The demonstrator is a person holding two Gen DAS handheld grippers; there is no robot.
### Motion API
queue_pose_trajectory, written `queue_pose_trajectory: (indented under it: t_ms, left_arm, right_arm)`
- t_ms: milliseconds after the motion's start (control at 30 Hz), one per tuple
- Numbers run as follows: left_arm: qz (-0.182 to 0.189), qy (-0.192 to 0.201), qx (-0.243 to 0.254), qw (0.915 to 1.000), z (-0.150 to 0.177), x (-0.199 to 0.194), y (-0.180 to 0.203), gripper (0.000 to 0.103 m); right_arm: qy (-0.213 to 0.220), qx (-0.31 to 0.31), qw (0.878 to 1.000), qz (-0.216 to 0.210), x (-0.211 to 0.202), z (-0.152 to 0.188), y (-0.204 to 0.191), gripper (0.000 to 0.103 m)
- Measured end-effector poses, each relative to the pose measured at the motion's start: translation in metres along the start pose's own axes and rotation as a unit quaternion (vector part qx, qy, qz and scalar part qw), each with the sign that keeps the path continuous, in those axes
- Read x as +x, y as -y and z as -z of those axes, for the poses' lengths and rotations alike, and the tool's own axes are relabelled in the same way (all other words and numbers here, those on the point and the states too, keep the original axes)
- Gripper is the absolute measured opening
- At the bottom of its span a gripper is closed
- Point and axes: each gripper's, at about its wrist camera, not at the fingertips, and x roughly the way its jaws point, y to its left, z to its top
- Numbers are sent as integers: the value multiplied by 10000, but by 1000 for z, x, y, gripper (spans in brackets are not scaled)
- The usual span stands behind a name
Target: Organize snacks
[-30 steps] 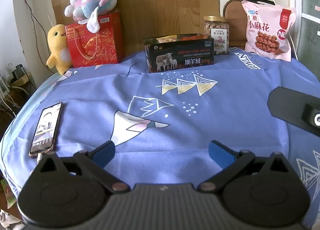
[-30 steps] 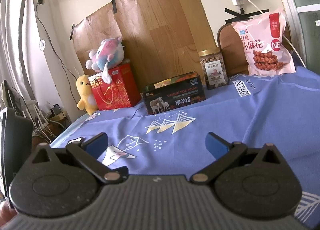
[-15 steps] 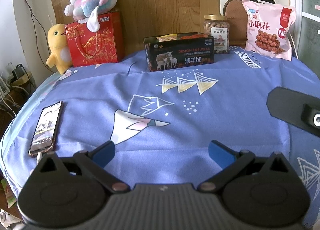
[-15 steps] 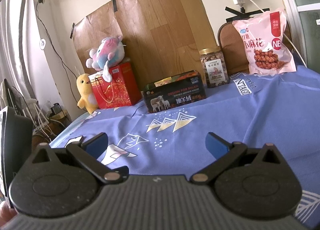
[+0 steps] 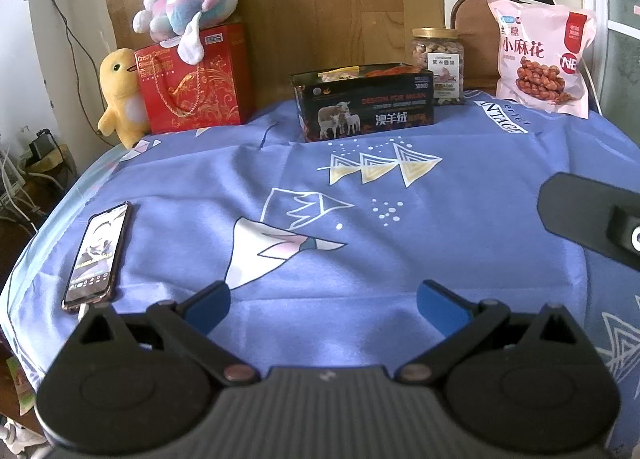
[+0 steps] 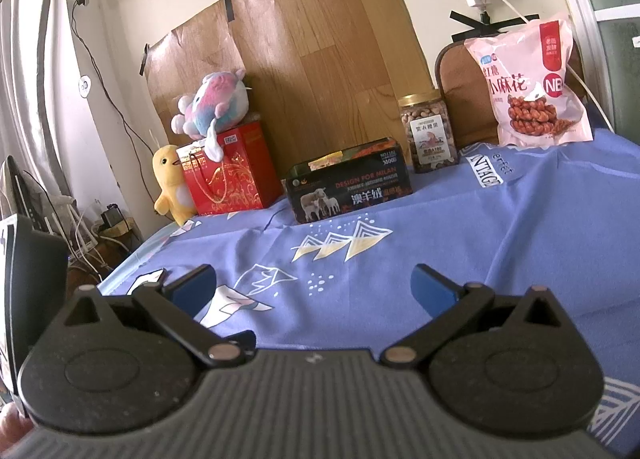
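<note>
My left hand-held gripper and right hand-held gripper both spread wide, holding nothing, low in frame over blue cloth. Phone lower left. Far centre: black tin; nut jar behind; pink snack bag upper right.

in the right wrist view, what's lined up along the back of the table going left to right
yellow duck plush → red gift bag → black sheep-print box → nut jar → pink snack bag
</note>
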Motion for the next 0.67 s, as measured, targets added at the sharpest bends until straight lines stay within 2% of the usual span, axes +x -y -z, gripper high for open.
queue_pose_trajectory:
  t_ms: [467,667]
  left_arm:
    - [10,16,-9,10000,0,0,0,103]
    - [140,210,28,9997,-2,-6,1,103]
  right_arm:
    - [-8,7,10000,3,0,0,0,103]
    - [4,0,10000,12,1,2,1,103]
